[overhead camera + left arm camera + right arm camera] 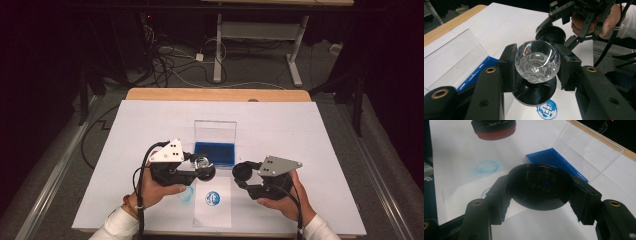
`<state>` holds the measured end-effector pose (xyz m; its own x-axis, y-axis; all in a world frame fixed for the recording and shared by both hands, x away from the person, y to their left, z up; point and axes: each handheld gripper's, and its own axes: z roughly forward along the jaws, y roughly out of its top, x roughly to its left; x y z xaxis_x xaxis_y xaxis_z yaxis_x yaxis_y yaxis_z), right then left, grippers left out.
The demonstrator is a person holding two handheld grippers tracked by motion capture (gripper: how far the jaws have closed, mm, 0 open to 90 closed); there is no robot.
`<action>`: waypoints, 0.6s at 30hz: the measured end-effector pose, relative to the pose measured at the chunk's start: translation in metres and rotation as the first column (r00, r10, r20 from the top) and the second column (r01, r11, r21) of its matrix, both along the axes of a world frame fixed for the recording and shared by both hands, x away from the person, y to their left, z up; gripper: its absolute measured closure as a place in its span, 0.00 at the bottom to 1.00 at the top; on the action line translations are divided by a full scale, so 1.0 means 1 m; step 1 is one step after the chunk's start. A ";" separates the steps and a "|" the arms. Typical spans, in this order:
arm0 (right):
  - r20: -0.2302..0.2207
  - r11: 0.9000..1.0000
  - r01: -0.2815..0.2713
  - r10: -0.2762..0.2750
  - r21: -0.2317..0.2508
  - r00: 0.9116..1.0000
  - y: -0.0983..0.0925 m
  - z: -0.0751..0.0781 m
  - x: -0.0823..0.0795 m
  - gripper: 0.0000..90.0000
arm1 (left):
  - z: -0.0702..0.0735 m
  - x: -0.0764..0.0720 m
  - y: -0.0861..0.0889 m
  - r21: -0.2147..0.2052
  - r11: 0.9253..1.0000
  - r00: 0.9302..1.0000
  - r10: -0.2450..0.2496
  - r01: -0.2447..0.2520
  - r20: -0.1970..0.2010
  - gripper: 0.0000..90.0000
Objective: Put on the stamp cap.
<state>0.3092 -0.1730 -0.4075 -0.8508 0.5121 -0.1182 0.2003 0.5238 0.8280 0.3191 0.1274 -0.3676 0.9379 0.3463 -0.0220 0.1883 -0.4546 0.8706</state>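
Stamp [537, 62] with the faceted clear knob sits clamped in the left tongs [199, 167], jaws pressed on either side of the knob, black base hanging below; it's held off the paper, just above and left of the blue round print [213, 198] on the white sheet [212, 212]. Right tongs [245, 176] are closed on a black round cap [539, 186], most likely the stamp's cover, held edge-to-edge between the jaws and lifted clear of the counter [300, 135]. Blue ink pad [214, 153] lies open behind, clear lid [215, 131] standing upright. My read on progress: cap is off, pad is open, one clean impression is already on the sheet, plus a fainter blue smudge [186, 196] on the counter covering just left of the sheet. The right gripper view shows the stamp face reddish from below; can't tell if it's freshly inked. What's left, judging by layout: either re-ink and stamp again, or bring cap and stamp together to close it up, then shut the pad lid. With the two tongs near each other over the sheet, recapping looks the likelier step.
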 end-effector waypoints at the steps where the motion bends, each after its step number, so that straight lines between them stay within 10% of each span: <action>1: -0.002 1.000 -0.005 0.005 -0.006 1.000 0.003 -0.001 0.001 0.43 | 0.000 0.000 -0.001 -0.004 1.000 1.000 -0.003 0.003 -0.001 0.61; 18: -0.012 0.997 -0.069 0.068 -0.031 0.998 0.046 -0.013 0.006 0.43 | 0.001 0.002 -0.007 -0.064 0.998 1.000 -0.017 0.015 -0.017 0.61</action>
<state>0.3149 -0.1274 -0.4202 -0.8850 0.4489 -0.1234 0.1723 0.5621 0.8090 0.3216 0.1199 -0.3665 0.9425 0.3287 -0.0603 0.1971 -0.4012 0.8945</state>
